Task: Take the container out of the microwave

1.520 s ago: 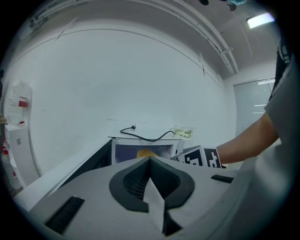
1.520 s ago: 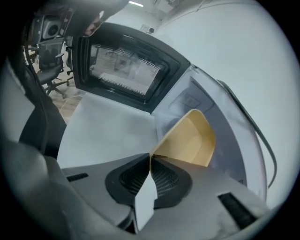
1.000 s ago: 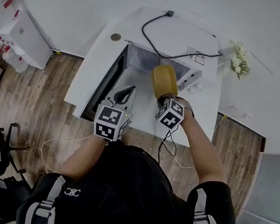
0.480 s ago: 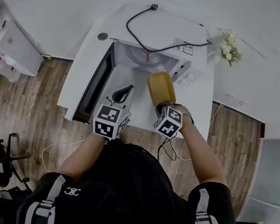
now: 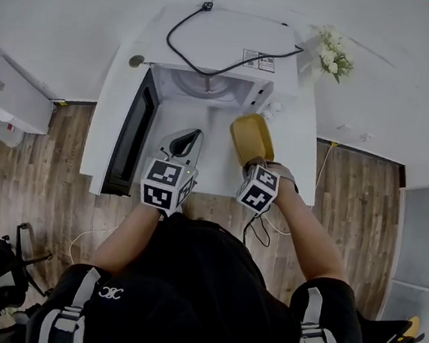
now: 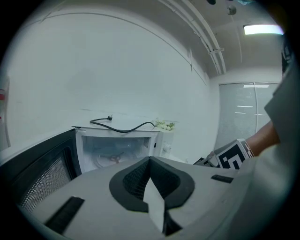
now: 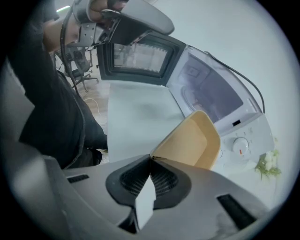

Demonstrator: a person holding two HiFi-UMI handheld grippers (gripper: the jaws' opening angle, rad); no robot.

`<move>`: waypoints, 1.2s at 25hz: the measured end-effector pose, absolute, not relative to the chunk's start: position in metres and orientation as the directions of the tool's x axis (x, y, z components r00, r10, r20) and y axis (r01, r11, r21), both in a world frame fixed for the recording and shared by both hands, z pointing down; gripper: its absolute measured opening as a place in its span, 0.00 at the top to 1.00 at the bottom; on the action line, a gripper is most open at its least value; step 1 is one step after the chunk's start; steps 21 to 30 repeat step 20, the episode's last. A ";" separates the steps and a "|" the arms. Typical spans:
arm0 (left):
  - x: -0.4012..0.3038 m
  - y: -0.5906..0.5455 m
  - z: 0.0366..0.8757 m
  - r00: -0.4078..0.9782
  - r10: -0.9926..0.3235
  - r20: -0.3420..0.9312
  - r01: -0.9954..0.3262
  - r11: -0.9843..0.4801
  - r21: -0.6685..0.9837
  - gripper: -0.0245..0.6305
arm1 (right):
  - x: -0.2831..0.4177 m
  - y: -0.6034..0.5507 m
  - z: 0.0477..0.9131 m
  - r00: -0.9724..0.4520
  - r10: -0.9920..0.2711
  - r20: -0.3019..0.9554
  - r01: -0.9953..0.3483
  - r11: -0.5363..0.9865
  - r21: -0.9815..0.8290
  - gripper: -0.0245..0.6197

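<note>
Centre left of head view: black-framed microwave door (image 5: 128,144) hangs open. Centre: left gripper (image 5: 188,141), jaws pressed together on nothing, over white tabletop (image 5: 205,181). Upper centre: white microwave (image 5: 216,41), cavity open, black power cord (image 5: 170,39) lying on top. Right of centre: right gripper (image 5: 255,163) pinching the near rim of the yellow plastic tub-shaped container (image 5: 252,136), which is outside the cavity, before the microwave's right side. Upper right: white flowers (image 5: 332,55)

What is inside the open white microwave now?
Only its round turntable shows in the white microwave; the left gripper covers the cavity's bottom edge. The yellow plastic container is outside, pinched by the right gripper.
</note>
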State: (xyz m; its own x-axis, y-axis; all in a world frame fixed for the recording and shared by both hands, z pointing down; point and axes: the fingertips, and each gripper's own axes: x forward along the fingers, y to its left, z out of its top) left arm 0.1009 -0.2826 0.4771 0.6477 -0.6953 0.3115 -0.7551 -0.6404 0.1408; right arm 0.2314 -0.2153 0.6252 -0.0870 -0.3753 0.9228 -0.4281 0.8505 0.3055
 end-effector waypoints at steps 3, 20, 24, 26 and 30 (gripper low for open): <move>0.106 -0.285 0.476 0.658 -0.686 0.310 -0.745 -0.652 0.140 0.94 | 0.234 -0.213 0.625 -0.084 -0.375 0.923 -0.444 0.844 0.302 0.94; 0.110 -0.286 0.475 0.678 -0.668 0.307 -0.726 -0.673 0.142 0.94 | 0.231 -0.204 0.627 -0.053 -0.363 0.930 -0.437 0.846 0.305 0.94; 0.110 -0.286 0.475 0.678 -0.668 0.307 -0.726 -0.673 0.142 0.94 | 0.231 -0.204 0.627 -0.053 -0.363 0.930 -0.437 0.846 0.305 0.94; 0.110 -0.286 0.475 0.678 -0.668 0.307 -0.726 -0.673 0.142 0.94 | 0.231 -0.204 0.627 -0.053 -0.363 0.930 -0.437 0.846 0.305 0.94; 0.110 -0.286 0.475 0.678 -0.668 0.307 -0.726 -0.673 0.142 0.94 | 0.231 -0.204 0.627 -0.053 -0.363 0.930 -0.437 0.846 0.305 0.94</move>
